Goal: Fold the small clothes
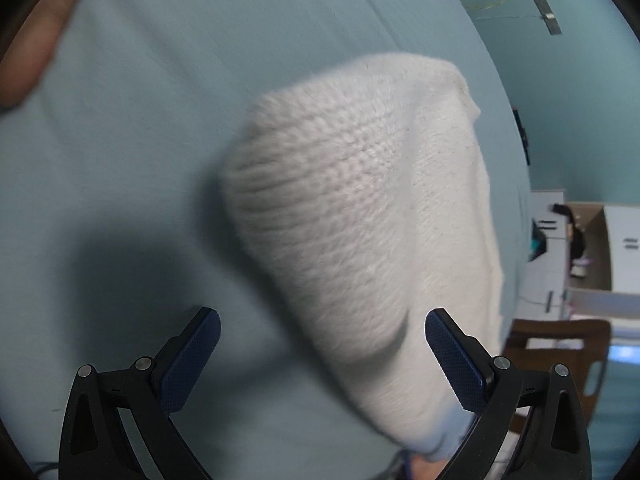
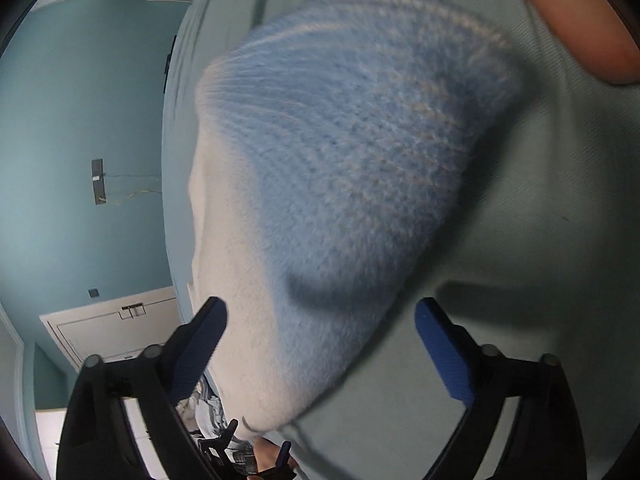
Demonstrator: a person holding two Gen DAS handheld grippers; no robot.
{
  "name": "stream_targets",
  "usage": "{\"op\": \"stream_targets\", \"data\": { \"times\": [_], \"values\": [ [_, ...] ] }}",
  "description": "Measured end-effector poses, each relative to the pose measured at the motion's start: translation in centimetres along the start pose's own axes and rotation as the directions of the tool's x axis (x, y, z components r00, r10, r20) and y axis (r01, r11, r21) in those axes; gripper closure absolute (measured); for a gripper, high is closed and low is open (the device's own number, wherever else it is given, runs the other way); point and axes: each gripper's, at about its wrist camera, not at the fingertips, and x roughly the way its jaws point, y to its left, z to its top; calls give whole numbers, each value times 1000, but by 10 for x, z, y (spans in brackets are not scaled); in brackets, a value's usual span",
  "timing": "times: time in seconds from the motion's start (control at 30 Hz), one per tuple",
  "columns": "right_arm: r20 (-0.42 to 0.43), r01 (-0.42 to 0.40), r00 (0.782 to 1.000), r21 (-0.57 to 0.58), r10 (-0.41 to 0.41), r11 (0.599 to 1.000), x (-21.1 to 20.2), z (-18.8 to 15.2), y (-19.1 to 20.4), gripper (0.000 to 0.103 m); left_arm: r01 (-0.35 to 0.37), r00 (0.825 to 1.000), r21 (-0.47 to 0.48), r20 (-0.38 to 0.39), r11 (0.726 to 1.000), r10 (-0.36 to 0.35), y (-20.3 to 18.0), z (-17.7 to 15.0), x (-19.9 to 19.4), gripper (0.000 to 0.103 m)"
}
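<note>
A fuzzy knitted garment lies on a pale blue-green cloth surface (image 1: 120, 160). In the left wrist view its white side (image 1: 360, 208) fills the middle, with a light blue end (image 1: 440, 440) low down. The right wrist view shows its light blue ribbed part (image 2: 352, 152) beside a white band (image 2: 232, 264). My left gripper (image 1: 322, 320) is open, and the white knit runs between its blue pads and close along the right one. My right gripper (image 2: 322, 308) is open too, with the blue knit between its fingers and no pad pressing on it.
A person's forearm (image 1: 28, 52) lies at the surface's far corner, also seen as an arm (image 2: 580, 20). The surface's edge (image 1: 516, 184) drops off toward a teal wall (image 2: 80, 120), a white cabinet (image 2: 112, 324), a cardboard box (image 1: 592, 248) and a wooden chair (image 1: 560, 336).
</note>
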Motion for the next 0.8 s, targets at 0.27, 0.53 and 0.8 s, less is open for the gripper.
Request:
{"op": "stream_targets", "data": {
  "times": [0.27,0.53,0.8],
  "values": [
    [75,108,992,-52,-104,993,13,37,-6,62,22,1000,-19,-18,1000,-22,-13,25,15,50],
    [183,102,980,-158,-72,982,-38,27,33,82,12,1000,141,13,990,-14,-46,14,-25,78],
    [200,144,974,-176,-108,974,-103,17,32,83,-120,989,207,-58,971,135,-44,-20,-76,78]
  ]
}}
